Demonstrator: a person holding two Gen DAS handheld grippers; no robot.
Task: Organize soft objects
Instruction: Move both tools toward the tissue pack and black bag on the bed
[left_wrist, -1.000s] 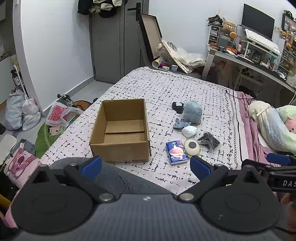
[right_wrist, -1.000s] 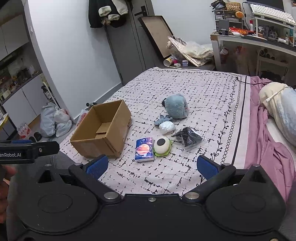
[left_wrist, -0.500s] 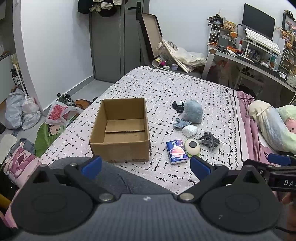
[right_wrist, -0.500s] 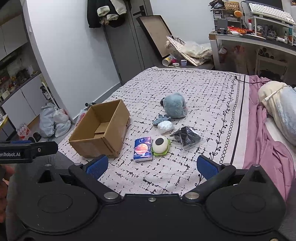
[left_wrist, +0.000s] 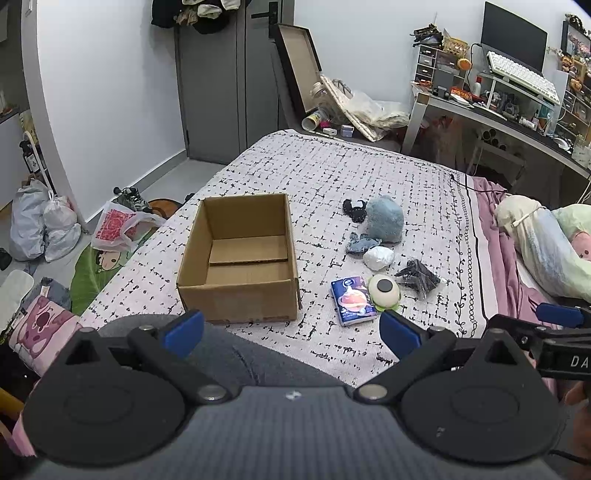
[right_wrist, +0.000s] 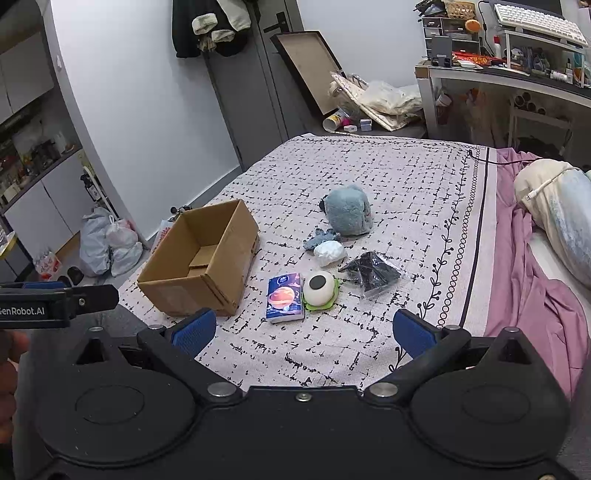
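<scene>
Claws both gape wide, empty: my left claw (left_wrist: 291, 330) and right claw (right_wrist: 301, 332) hover short of the bed (right_wrist: 406, 177). Ahead sit the cardboard box (left_wrist: 240, 258) leftward and soft toys (right_wrist: 347, 212) beyond.

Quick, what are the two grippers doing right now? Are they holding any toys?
Left gripper: open, holding nothing.
Right gripper: open, holding nothing.

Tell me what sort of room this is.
A lived-in bedroom, most likely: a bed with a pillow fills the middle, a cluttered desk with a keyboard stands at the far right, and clothes hang above the door.
</scene>
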